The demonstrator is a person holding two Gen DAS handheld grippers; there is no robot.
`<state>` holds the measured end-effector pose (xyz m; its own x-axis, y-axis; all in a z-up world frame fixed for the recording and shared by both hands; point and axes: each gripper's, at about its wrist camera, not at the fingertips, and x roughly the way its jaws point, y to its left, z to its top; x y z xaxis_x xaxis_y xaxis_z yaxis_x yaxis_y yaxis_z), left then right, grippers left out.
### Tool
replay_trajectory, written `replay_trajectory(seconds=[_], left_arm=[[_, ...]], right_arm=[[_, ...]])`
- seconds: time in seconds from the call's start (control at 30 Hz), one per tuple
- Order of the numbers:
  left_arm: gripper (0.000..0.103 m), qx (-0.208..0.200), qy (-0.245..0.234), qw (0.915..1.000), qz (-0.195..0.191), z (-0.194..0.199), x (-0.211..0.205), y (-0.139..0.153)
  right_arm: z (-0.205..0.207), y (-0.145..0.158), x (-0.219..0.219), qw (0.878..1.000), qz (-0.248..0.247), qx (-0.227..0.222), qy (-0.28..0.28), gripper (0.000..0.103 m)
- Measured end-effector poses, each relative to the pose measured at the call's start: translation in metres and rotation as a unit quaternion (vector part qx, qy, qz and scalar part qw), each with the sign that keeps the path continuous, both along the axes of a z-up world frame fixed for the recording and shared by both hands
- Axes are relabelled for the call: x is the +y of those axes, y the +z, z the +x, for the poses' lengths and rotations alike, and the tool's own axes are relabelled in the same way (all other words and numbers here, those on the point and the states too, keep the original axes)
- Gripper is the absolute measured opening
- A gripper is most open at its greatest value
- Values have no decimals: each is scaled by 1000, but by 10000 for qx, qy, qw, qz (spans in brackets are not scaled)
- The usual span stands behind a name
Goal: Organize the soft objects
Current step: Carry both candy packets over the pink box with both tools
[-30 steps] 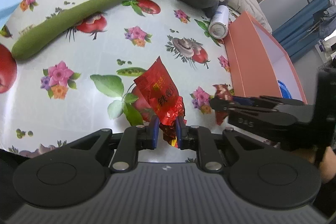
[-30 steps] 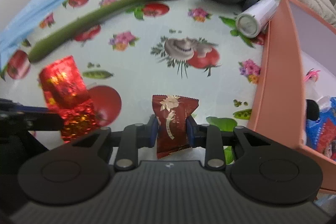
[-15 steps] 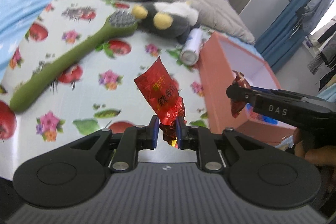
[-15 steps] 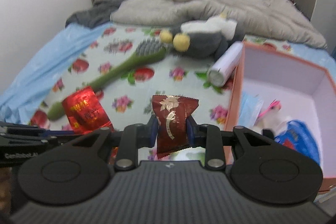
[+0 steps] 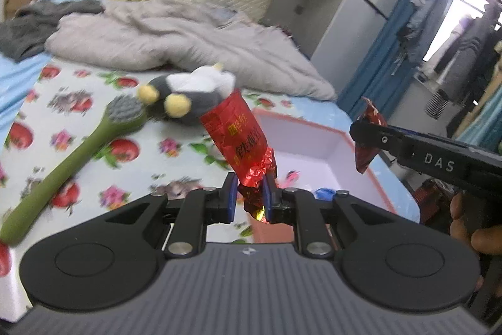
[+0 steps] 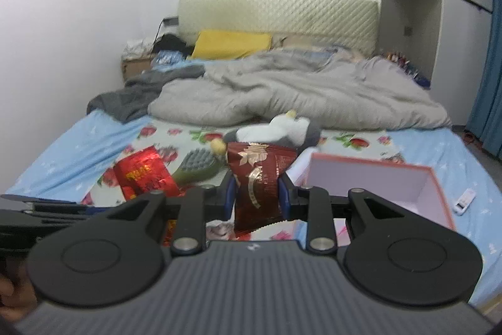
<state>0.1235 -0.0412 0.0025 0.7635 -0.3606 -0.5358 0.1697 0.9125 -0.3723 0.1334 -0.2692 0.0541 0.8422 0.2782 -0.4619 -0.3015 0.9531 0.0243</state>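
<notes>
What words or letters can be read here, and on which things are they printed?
"DAS": white letters on the side of the right gripper.
Bright red packet in the left gripper: yellow Chinese characters, too blurred to read.
Dark red packet in the right gripper: gold print, unreadable.

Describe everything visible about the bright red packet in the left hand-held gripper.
The bright red packet is shiny, crinkled foil with yellow print on its face. The left hand-held gripper is shut on its crumpled lower end, blue pads pressing either side. It stands tilted up and leftward, off the bedding, in front of the plush toy and pink box. Nothing else touches it.
</notes>
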Motion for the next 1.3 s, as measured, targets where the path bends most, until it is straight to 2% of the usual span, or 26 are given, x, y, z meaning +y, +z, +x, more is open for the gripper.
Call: replay_trajectory(seconds=[0.23, 0.43, 0.7, 0.9, 1.13, 1.3], left_arm=[[20, -163, -386, 9991, -23, 12, -41, 19], [20, -51, -740, 9972, 52, 25, -76, 12], [20, 446, -1133, 9924, 171, 69, -120, -31], [20, 830, -1359, 9868, 299, 109, -152, -72], [20, 1145, -1529, 9803, 504, 143, -177, -106], [20, 1265, -1514, 9789, 525, 154, -186, -119]], right_arm=[[-6, 11, -39, 9986, 48, -230, -473, 31], [4, -12, -83, 9926, 74, 20, -1210, 31], [28, -69, -134, 9792, 225, 673, -1899, 32], [50, -120, -159, 9687, 374, 1164, -2160, 32], [67, -152, -179, 9633, 511, 1430, -2214, 32], [74, -165, -185, 9611, 645, 1589, -2166, 33]])
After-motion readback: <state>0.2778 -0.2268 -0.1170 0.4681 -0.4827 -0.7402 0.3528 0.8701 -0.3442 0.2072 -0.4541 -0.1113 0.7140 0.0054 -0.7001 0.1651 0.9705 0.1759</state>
